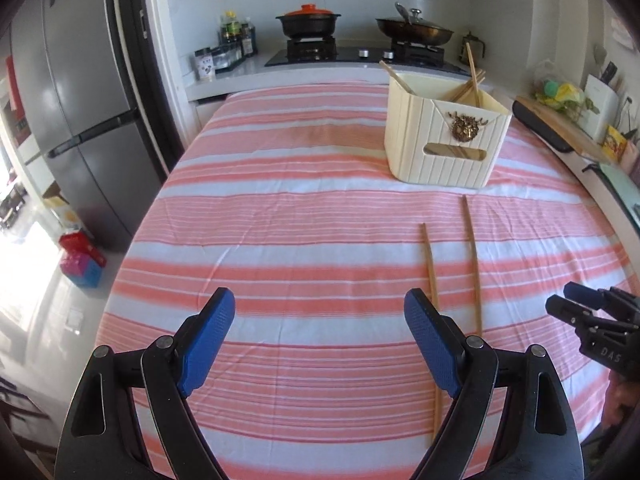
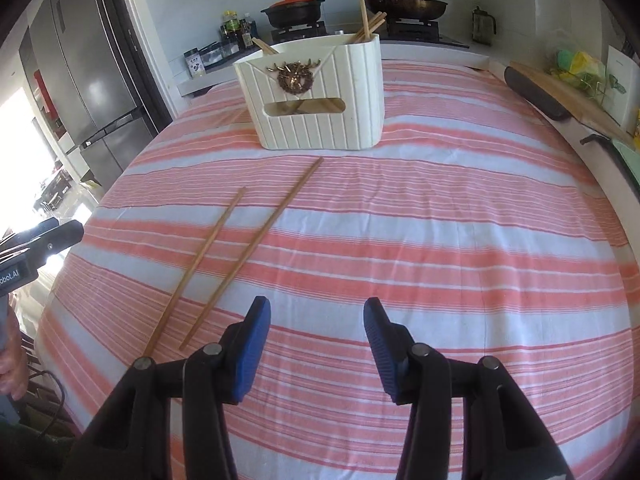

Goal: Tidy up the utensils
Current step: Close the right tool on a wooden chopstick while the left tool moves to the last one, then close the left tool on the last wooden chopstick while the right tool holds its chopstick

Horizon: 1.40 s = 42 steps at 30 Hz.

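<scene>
Two chopsticks point(image 2: 256, 240) lie almost parallel on the striped cloth point(image 2: 440, 220) of the counter, apart from each other, in front of the cream holder point(image 2: 316, 96), which already has some chopsticks standing in it. The left gripper point(image 1: 320, 340) hangs above the cloth with its jaws wide open and nothing between them; the shorter-looking stick passes just beside, and partly under, its right finger. The right gripper point(image 2: 316, 344) is also open, but less wide, and empty; both sticks lie to its left. The step in hand seems to be to pick up a stick. To do this well, the person should bring one gripper over the middle of a single stick, turn the jaws across it, go down until the pads nearly touch the cloth, and close without catching the fabric. A grip near the middle keeps the stick from tipping. Then the stick can go tip-down into the holder's open top.
</scene>
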Motion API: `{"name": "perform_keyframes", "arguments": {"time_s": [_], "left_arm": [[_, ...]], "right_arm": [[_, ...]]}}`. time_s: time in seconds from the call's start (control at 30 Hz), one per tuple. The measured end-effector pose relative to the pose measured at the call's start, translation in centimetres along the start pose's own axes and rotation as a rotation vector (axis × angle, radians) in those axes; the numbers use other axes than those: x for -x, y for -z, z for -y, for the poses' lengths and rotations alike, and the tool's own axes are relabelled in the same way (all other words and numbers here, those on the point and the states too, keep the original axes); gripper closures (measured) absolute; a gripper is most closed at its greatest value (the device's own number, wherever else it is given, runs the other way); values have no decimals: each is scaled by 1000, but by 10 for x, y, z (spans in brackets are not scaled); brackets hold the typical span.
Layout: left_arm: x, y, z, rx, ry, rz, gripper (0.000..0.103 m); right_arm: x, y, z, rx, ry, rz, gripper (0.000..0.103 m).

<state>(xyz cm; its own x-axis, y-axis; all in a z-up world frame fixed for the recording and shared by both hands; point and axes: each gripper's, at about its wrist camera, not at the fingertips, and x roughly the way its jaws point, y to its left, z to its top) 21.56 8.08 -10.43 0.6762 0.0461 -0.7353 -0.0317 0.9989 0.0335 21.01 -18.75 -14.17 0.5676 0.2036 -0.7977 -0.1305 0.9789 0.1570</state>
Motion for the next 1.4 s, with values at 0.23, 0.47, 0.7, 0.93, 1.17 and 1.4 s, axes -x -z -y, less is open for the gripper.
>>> {"name": "perform_keyframes", "arguments": {"time_s": [0.23, 0.47, 0.7, 0.93, 1.17, 1.4], "left_arm": [[-4, -2, 3, -31, -36, 6, 15], [-21, 5, 2, 11, 39, -56, 15], [-37, 8, 15, 6, 107, -104, 15], [-59, 8, 40, -43, 164, -157, 15], [-96, -2, 69, -150, 142, -217, 15], [-122, -21, 80, -190, 175, -245, 44]], "right_arm": [[-18, -26, -12, 12, 0, -15, 54], [-75, -59, -32, -7, -33, -107, 54], [-98, -59, -50, 123, 38, -133, 83], [-74, -37, -15, 127, 114, -162, 93], [-63, -36, 10, 98, 86, -237, 71], [-94, -74, 5, 156, 82, -251, 67]]}}
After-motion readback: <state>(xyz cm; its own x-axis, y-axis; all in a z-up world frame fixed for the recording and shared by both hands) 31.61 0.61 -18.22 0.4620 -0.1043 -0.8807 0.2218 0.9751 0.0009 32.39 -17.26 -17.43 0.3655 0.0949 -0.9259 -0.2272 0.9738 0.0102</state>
